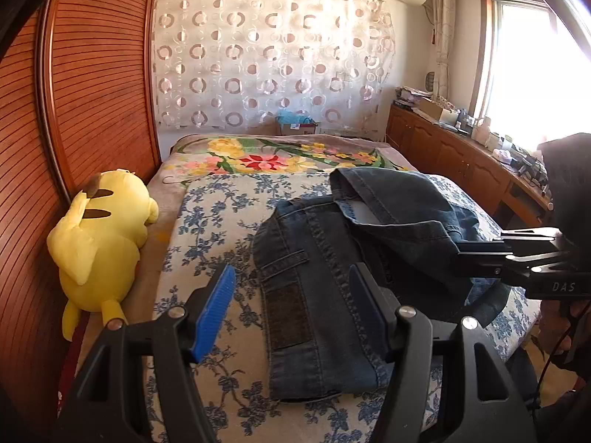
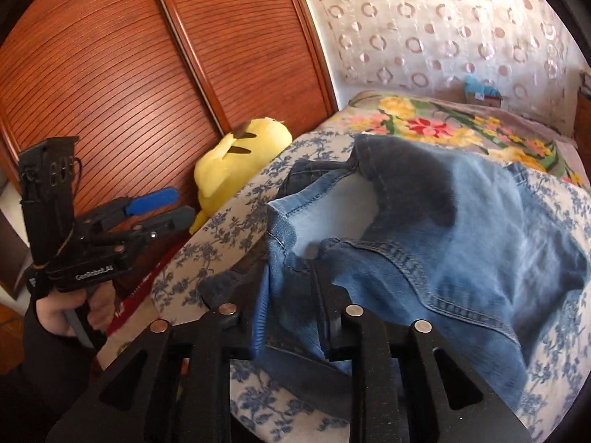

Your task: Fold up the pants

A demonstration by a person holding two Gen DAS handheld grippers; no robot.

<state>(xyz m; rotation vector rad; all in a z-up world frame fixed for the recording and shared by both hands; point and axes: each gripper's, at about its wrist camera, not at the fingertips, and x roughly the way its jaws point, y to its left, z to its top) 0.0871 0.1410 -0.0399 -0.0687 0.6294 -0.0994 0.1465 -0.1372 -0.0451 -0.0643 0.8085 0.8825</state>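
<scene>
A single bed [image 1: 207, 199] fills most of both views, running lengthwise away from the cameras toward a curtained wall, with one blue-flowered sheet [image 1: 221, 229] over its near part and one bright flowered blanket [image 1: 258, 158] across the far end. A ribbed wooden wardrobe [image 1: 92, 74] stands along the bed's left side. One pair of jeans [image 1: 314, 265] lies on the blue-flowered sheet, in the near middle of the bed; the flat folded part has its long axis running from the near edge of the bed away toward the blanket, while a looser part with an open hem is heaped over its right side, the opening turned toward the far end. One yellow plush toy [image 1: 99, 236] lies on its side between the sheet and the wardrobe, well apart from the jeans. There are two tongs. The left gripper [image 1: 291, 295] hangs over the flat part of the jeans with its jaws wide apart and nothing between them, the blue pad over the sheet. The right gripper [image 2: 291, 277] sits low at the heaped denim with a fold of cloth between its jaws, which stand slightly apart; whether the pads press on the cloth I cannot tell.
</scene>
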